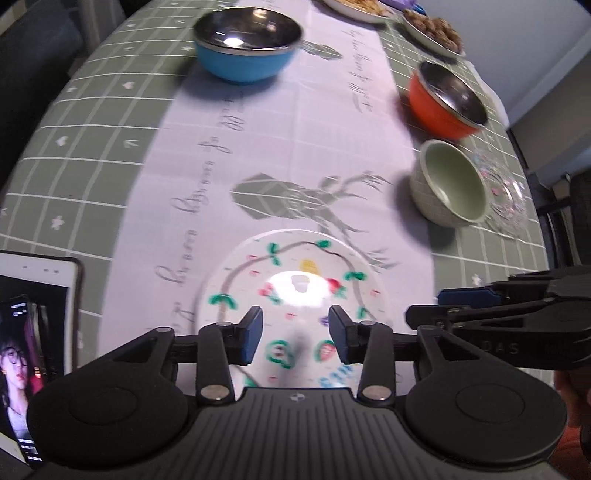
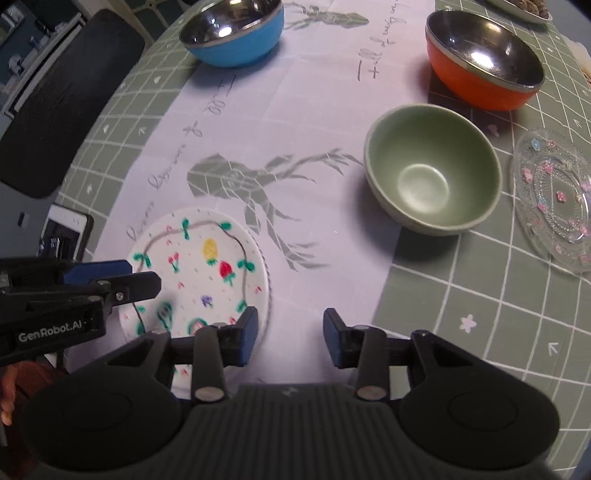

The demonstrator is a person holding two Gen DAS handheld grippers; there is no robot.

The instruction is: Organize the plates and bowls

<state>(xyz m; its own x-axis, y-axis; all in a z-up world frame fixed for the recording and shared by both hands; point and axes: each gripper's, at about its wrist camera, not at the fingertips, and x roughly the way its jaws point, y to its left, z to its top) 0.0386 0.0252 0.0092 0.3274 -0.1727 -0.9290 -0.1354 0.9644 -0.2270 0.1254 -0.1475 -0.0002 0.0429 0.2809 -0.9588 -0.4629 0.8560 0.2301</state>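
Observation:
A white plate with painted fruit [image 1: 295, 280] [image 2: 207, 266] lies flat on the pale table runner. My left gripper [image 1: 295, 332] hangs just above its near part, open, with nothing between the pads. My right gripper [image 2: 290, 332] is open over the cloth just past the plate's right edge, holding nothing. A green bowl [image 2: 432, 173] [image 1: 452, 181] stands to the right, next to a clear glass plate [image 2: 554, 199] [image 1: 506, 192]. Behind them is an orange steel-lined bowl [image 2: 484, 55] [image 1: 447, 99]. A blue steel-lined bowl [image 2: 232, 29] [image 1: 245, 40] sits far back left.
A tablet with a lit phone on it [image 1: 37, 314] [image 2: 66, 232] lies at the table's left edge. Two plates of food [image 1: 432, 29] stand at the far end. A dark chair [image 2: 62, 103] is beyond the left side. The cloth is green checked [image 2: 461, 295].

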